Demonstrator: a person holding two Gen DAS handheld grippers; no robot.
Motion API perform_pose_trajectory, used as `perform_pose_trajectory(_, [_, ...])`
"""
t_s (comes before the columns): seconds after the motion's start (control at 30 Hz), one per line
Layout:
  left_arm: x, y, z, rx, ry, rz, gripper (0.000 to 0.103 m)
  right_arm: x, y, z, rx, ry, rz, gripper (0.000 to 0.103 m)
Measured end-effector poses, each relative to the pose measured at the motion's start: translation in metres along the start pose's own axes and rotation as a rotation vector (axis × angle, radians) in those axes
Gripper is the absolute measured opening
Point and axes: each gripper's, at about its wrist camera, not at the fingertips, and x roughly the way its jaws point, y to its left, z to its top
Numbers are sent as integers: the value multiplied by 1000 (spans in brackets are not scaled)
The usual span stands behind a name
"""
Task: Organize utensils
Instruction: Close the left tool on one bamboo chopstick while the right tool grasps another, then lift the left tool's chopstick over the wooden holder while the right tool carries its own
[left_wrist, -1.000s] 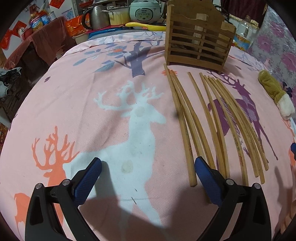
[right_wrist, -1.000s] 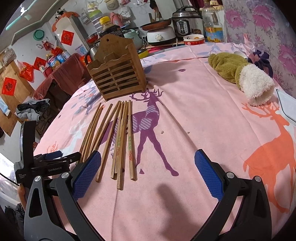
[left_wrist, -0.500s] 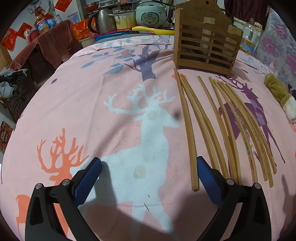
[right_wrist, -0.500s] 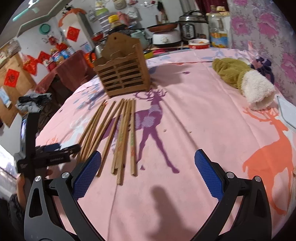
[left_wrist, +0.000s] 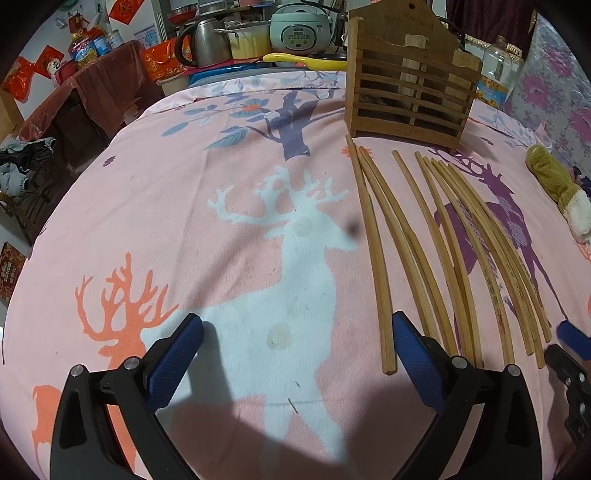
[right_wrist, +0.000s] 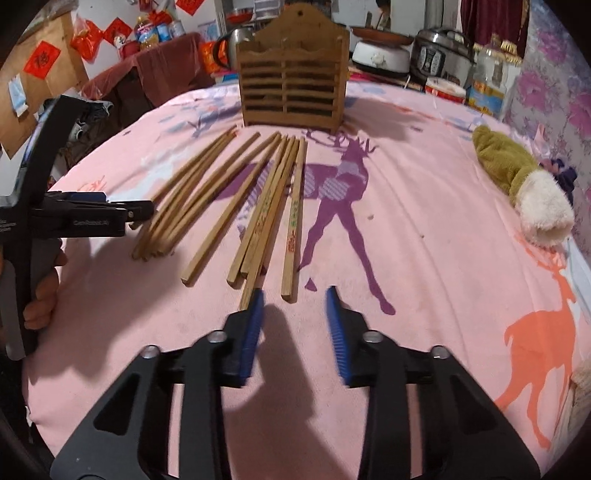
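Several wooden chopsticks (left_wrist: 443, 258) (right_wrist: 229, 206) lie fanned out on the pink deer-print tablecloth (left_wrist: 184, 221). They lie in front of an upright slatted wooden holder (left_wrist: 406, 92) (right_wrist: 291, 92). My left gripper (left_wrist: 297, 321) is open wide just left of the chopsticks' near ends, with nothing between its fingers. My right gripper (right_wrist: 295, 293) hangs low over the cloth with its jaws closing. The near end of the rightmost chopstick (right_wrist: 293, 229) lies right at the gap between the tips. The pads press on nothing.
A green and white plush mitten (right_wrist: 517, 177) (left_wrist: 554, 184) lies to the right. Behind the table stand a kettle (left_wrist: 207, 40), rice cookers (left_wrist: 299, 29) (right_wrist: 439, 55) and an oil bottle (right_wrist: 491, 81). A hand holding the left gripper (right_wrist: 92, 218) shows at the left edge.
The right gripper's jaws have narrowed from wide apart to a small gap. It has rolled and shifted left, down to the chopsticks' near ends. The left gripper has barely moved.
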Motion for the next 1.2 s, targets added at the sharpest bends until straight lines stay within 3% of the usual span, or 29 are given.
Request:
perform_pose_trajectory(0.1, [-3, -1, -3, 4, 7, 1, 99, 2, -5, 0, 24, 8, 10, 18])
perform_pose_trajectory(0.27, [-10, -7, -9, 44, 1, -36, 97, 6, -4, 3, 24, 16, 9, 18])
perform_pose_trajectory(0.37, [-15, -16, -14, 85, -12, -67, 81, 8, -5, 6, 29, 18, 11, 17])
perform_pose_trajectory(0.43, [-19, -19, -16, 98, -28, -83, 65, 8, -7, 6, 35, 16, 8, 10])
perform_pose_trajectory(0.5, [-22, -19, -17, 100, -38, -94, 41, 7, -9, 6, 46, 18, 14, 9])
perform_pose_trajectory(0.6, [-22, -16, -18, 86, -40, -117, 29, 8, -8, 7, 42, 21, 8, 10])
perform_pose_trajectory(0.77, [-21, -18, -16, 96, -46, -110, 24, 9, -7, 7, 43, 21, 9, 10])
perform_pose_trajectory(0.83, [-22, -21, -16, 109, -51, -113, 6, 8, -8, 7, 45, 18, 11, 9])
perform_pose_trajectory(0.97, [-35, -18, -17, 103, -101, -116, 6, 1, -10, 8, 54, -19, 3, 7])
perform_pose_trajectory(1.2, [-80, -14, 0, 104, -208, -124, 6, -52, -15, 23, 86, -244, 5, 6])
